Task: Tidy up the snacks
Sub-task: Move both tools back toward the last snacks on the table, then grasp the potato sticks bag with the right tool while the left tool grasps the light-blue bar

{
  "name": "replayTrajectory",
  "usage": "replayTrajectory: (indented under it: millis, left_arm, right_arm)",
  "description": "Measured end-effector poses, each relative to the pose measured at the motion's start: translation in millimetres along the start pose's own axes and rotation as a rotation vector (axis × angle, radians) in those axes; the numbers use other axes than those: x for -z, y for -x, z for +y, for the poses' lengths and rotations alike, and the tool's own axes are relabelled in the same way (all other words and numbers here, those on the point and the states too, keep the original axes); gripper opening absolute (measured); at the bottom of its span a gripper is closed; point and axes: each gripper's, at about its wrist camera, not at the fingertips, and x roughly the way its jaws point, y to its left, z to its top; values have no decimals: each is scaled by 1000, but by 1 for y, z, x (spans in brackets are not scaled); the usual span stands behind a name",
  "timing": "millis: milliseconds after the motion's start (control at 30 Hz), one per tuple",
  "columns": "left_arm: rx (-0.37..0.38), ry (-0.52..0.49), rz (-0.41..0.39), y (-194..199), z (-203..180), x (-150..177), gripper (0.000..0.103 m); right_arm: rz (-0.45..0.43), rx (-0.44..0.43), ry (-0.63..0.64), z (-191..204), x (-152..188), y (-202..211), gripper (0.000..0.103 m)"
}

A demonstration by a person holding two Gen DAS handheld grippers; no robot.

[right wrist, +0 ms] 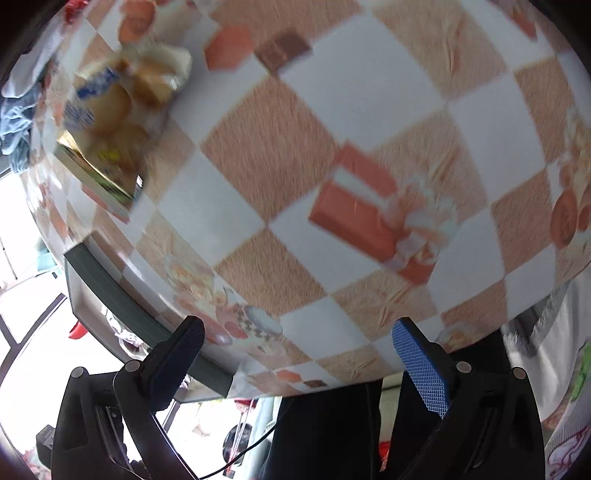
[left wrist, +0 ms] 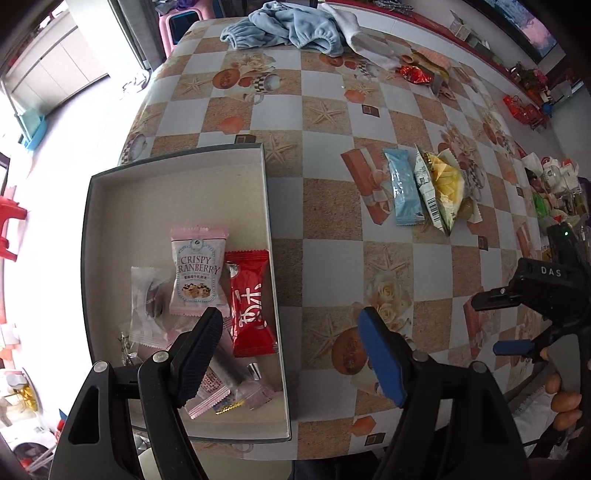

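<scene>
Daylight floods from the left, blown out white; strong fisheye bending at the edges (right wrist view motion-blurred).

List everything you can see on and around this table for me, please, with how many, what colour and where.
Box: one, dark rim, pale inside, left part of table.
Pink packet: one, marked Crispy Cranberry, in the box.
Red packet: one, in the box, right of the pink one.
Clear packet: one, in the box, left of the pink one.
Other small wrappers: several, pinkish and clear, box's near end; count unclear.
Blue packet: one, on the table right of the box.
White-green packet: one, beside the blue one.
Yellow snack bag: one, against the white-green one.
Blue cloth: one, far table edge.
Tablecloth: one, checked beige and white.
Left gripper: open, empty, over the box's right wall.
Right gripper: open, empty, at the near table edge.
</scene>
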Motion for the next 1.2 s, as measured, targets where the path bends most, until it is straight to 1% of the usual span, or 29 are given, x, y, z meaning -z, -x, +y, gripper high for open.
replayTrajectory:
  millis: [200, 300, 367, 433, 600, 633, 700, 733, 800, 867, 967, 1067, 1200]
  left_arm:
    - [5, -21, 4, -1, -18, -7, 79]
    - [0, -29, 10, -2, -22, -8, 79]
    - [-5, -29, 15, -3, -22, -8, 79]
    - [-12, -23, 23, -3, -21, -8, 79]
    - [-39, -13, 34, -1, -19, -10, 79]
    - [-41, -13, 35, -1, -19, -11, 79]
    - [-42, -13, 35, -1, -20, -14, 79]
    - [-42, -14, 36, -3, -22, -18, 79]
    - [-34, -15, 44, -8, -25, -24, 79]
    - [-22, -19, 49, -15, -30, -34, 80]
    - [-16, -34, 43, -26, -43, -52, 80]
    - [-4, -45, 47, -41, -59, -74, 79]
    - [-8, -73, 48, -62, -82, -96, 80]
  right_arm:
    - [-103, -22, 53, 17, -17, 32, 102]
    - [-171, -86, 52, 27, -29, 52, 102]
    - [-200, -125, 32, 36, -39, 62, 102]
    - [-217, -139, 24, 49, -50, 65, 102]
    - [-292, -85, 63, 84, -82, 63, 102]
    - [-292, -53, 91, 90, -88, 58, 102]
    - [-275, 41, 143, 96, -97, 48, 102]
    - [-265, 79, 165, 95, -95, 42, 102]
    - [-244, 113, 208, 87, -89, 35, 102]
    - [-224, 156, 256, 73, -80, 29, 102]
    - [-217, 212, 299, 49, -72, 27, 102]
    - [-224, 204, 312, 26, -69, 32, 102]
    - [-235, 173, 325, 13, -66, 38, 102]
